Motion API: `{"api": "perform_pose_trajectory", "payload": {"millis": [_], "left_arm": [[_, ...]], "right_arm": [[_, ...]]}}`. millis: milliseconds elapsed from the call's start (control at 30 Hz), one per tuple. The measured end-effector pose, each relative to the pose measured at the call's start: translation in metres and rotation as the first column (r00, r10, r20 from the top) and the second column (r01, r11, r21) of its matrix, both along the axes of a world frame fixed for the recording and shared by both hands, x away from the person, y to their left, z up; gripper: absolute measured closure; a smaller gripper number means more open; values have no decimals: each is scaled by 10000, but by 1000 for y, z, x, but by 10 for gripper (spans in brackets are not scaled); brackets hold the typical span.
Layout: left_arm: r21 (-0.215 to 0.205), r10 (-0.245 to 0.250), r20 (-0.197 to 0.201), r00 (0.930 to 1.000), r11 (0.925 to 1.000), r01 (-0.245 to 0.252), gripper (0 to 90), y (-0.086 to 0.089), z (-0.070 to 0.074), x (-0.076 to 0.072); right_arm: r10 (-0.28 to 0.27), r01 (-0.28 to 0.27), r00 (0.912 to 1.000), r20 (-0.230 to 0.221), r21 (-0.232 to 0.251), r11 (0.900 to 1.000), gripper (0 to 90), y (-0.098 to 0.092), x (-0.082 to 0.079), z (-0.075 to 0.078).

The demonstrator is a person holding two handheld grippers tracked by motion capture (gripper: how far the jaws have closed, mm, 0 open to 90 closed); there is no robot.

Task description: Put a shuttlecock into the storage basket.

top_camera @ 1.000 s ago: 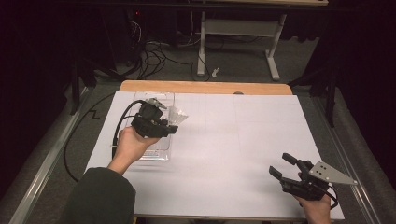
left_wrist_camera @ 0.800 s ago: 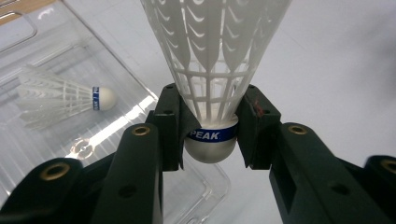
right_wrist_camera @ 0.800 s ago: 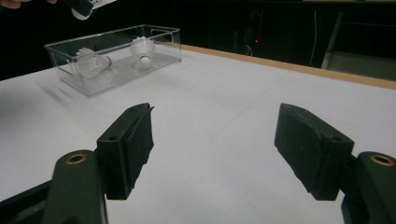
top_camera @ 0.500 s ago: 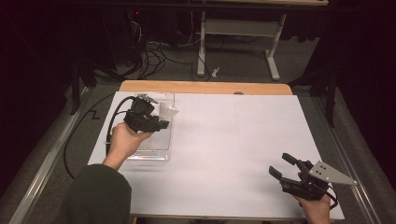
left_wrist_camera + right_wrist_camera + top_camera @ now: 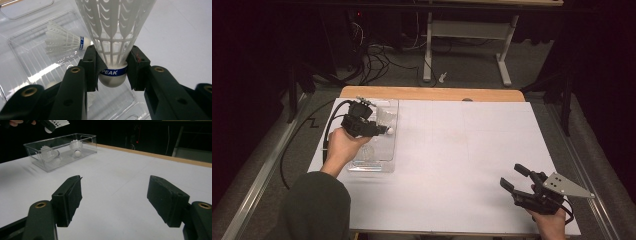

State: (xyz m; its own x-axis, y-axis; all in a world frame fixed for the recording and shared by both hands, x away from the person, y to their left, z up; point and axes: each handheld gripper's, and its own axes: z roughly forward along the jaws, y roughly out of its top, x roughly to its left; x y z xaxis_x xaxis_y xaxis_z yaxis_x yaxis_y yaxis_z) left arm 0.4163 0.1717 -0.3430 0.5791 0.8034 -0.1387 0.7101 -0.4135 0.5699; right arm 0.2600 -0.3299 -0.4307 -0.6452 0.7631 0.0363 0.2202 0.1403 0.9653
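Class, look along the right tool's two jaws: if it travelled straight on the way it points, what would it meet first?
Probably nothing soon: the right tool points over bare white table. The clear box lies off to the left of that line, though depth is hard to judge.

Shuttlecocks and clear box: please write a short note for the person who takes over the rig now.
Left tongs: shut on a white shuttlecock, gripped at its blue band near the cork, held above the clear plastic box at the table's left.
Right tongs: open, nothing between the pads, low over the white table at its near right corner.
Done: two shuttlecocks lie in the box.
Left: the held one is probably going into the box, so lower it and open the left tongs; this is a guess from its position.
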Motion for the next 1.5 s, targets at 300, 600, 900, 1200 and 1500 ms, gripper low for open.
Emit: {"api": "perform_pose_trajectory", "payload": {"millis": [300,600,900,1200,1500], "left_arm": [[374,441,-407,9982,9984,-425,650,1,-11,15],[781,800,-809,9935,9942,-737,649,2,-22,27],[1112,956,-974,9906,9902,-846,648,-2,-30,33],[1222,1118,-1186,9866,9877,-973,646,-3,-37,38],[1254,1122,-1287,9853,9874,-961,634,-3,-38,39]], "right_arm": [[1,-1,10000,38,24,10000,280,0,0,0],[27,-27,10000,39,38,10000,280,0,0,0],[61,-61,10000,39,66,10000,281,0,0,0],[72,-73,9999,76,94,9999,280,-1,0,0],[86,-87,9999,63,96,9999,280,0,0,0]]}}
